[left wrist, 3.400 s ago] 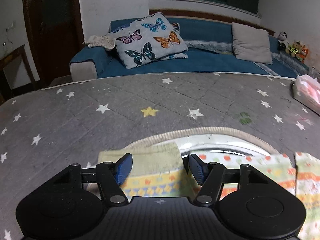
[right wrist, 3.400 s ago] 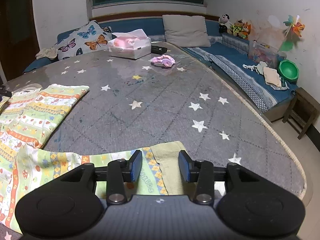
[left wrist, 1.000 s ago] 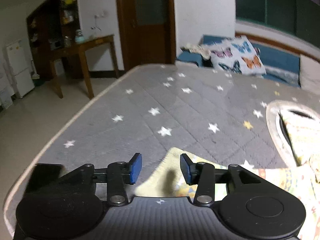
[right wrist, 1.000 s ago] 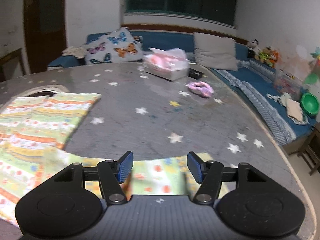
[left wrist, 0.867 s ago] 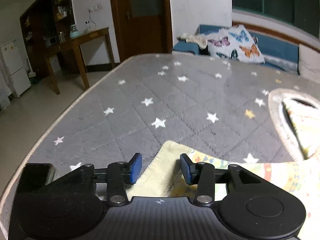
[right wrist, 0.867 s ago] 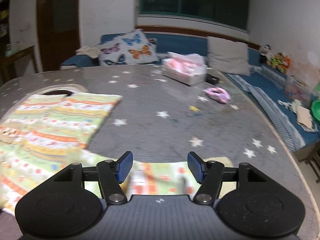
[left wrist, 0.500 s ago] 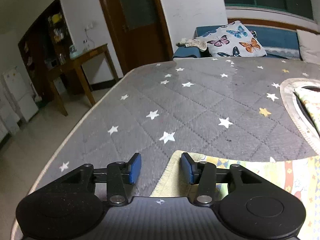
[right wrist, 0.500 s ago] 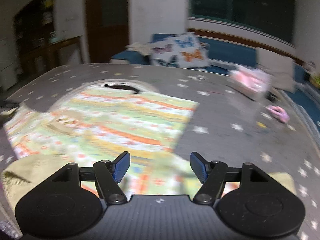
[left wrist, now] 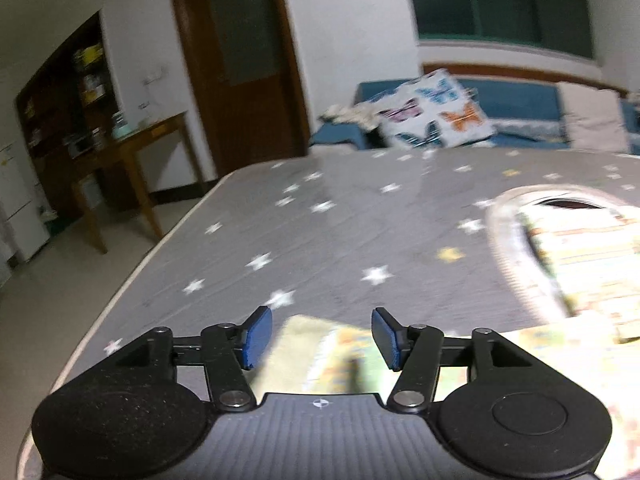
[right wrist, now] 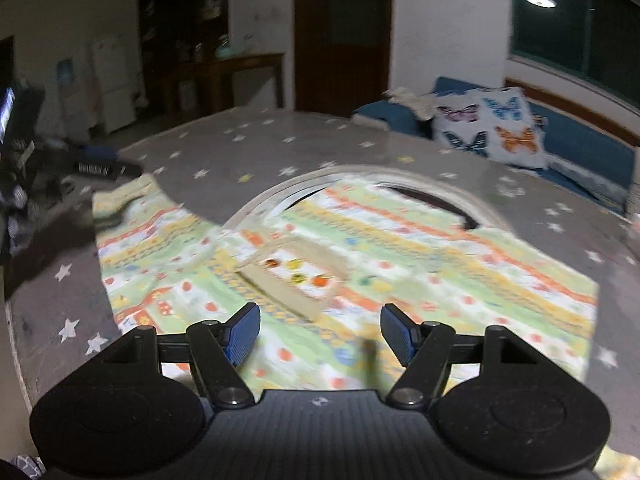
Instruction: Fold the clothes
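A light green patterned garment point(right wrist: 360, 248) with orange and yellow stripes lies spread flat on the grey star-print table point(right wrist: 248, 148). My right gripper point(right wrist: 320, 336) is open and empty, hovering above the garment's near part. My left gripper point(left wrist: 318, 338) is open and empty over the cuff of a sleeve point(left wrist: 316, 344). The garment body point(left wrist: 584, 256) shows at the right of the left wrist view. The left gripper and the hand holding it point(right wrist: 28, 184) show at the far left of the right wrist view, beside the sleeve end point(right wrist: 120, 196).
A blue sofa point(right wrist: 580, 152) with a butterfly cushion point(right wrist: 492, 124) stands behind the table. A wooden side table point(left wrist: 136, 160) and a dark door point(left wrist: 240, 60) are at the left. The table's left edge point(left wrist: 132, 280) drops to a tiled floor.
The left gripper has opened wider and let go of the sleeve cuff. The right gripper has swung left from the right sleeve and now looks across the spread garment.
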Available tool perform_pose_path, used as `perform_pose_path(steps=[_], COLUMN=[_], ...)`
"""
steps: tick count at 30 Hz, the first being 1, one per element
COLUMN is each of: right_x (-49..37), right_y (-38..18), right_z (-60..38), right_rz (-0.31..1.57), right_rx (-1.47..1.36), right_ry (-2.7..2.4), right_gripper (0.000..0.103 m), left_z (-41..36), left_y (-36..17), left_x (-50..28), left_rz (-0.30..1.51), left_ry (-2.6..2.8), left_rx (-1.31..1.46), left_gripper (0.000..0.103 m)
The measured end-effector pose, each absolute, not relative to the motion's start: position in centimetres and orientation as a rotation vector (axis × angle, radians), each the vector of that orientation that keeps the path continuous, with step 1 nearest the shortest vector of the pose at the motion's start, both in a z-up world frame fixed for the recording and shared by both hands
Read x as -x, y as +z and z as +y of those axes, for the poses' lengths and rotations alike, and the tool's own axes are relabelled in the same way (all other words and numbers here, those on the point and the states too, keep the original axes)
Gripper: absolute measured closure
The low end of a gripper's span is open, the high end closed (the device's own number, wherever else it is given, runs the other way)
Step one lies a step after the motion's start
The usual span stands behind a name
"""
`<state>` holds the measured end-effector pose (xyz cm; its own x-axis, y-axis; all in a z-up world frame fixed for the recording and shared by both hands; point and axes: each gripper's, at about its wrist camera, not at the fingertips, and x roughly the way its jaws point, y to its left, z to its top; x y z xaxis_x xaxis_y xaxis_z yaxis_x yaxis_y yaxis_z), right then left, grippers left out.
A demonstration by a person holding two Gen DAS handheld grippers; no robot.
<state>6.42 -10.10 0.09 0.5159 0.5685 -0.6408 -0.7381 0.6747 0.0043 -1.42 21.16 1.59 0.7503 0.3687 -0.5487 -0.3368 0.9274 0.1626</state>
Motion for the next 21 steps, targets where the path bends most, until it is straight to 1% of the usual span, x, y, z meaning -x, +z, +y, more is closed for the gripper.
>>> perform_pose_path(steps=[4,5,11,17,21], right_x=[-5.8,-5.4,-2.3,-0.3,-0.1], right_y=[-1.3,-2.0,-1.3,-1.0,0.4], right_z=[-8.1,-7.9,-8.7,-11.6,-14.5], right_rz=[0.705,0.708,0.674,0.703,0.683], right_rx=[0.364,0.383,0.462,0.387,0.3], right_ry=[0.831,0.838,0.869,0.875,0.817], right_gripper=[0.035,0.035,0.035,0.035,0.034], left_z=[17.8,16.9,11.4,6.4,4.0], left_y=[2.2,2.2,2.0,0.0,-1.6], left_x=[1.5,1.4,0.6,-0.1,0.6], left_rz=[0.59,0.589,0.574,0.592,0.593], left_ry=[0.274,0.248,0.101,0.002,-0.033], left_rx=[-0.061,-0.062,-0.089,-0.17,-0.264], left_gripper=[0.035,0.035,0.034,0.033,0.033])
